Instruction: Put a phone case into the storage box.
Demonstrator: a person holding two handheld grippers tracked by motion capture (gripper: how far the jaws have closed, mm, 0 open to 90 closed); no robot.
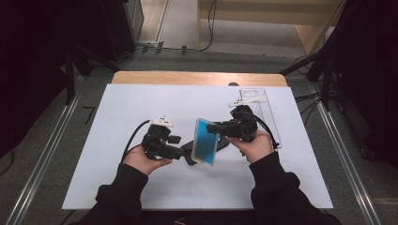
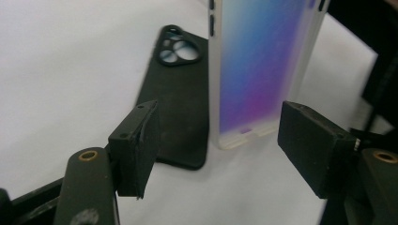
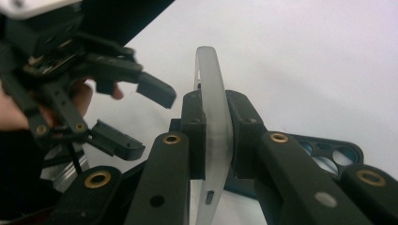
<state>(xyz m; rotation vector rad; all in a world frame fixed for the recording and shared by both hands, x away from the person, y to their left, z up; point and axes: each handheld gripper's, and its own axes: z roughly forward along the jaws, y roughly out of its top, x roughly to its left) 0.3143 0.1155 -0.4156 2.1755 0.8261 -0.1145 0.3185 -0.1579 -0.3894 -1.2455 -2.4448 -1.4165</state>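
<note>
My right gripper (image 1: 213,128) is shut on a frosted phone case (image 1: 205,141) with a blue-to-purple back and holds it upright above the table. In the right gripper view the pads clamp the case's thin edge (image 3: 213,103). A black phone case (image 1: 190,151) with round camera holes lies flat on the white mat under it. My left gripper (image 1: 180,146) hovers just left of both cases. Its jaws (image 2: 225,140) stand open, with the coloured case's lower end (image 2: 260,65) ahead between them, untouched, and the black case (image 2: 180,103) behind.
A clear plastic tray (image 1: 258,110) lies at the back right of the white mat (image 1: 141,103). The wooden table edge (image 1: 197,77) runs along the far side. Cables trail from both grippers.
</note>
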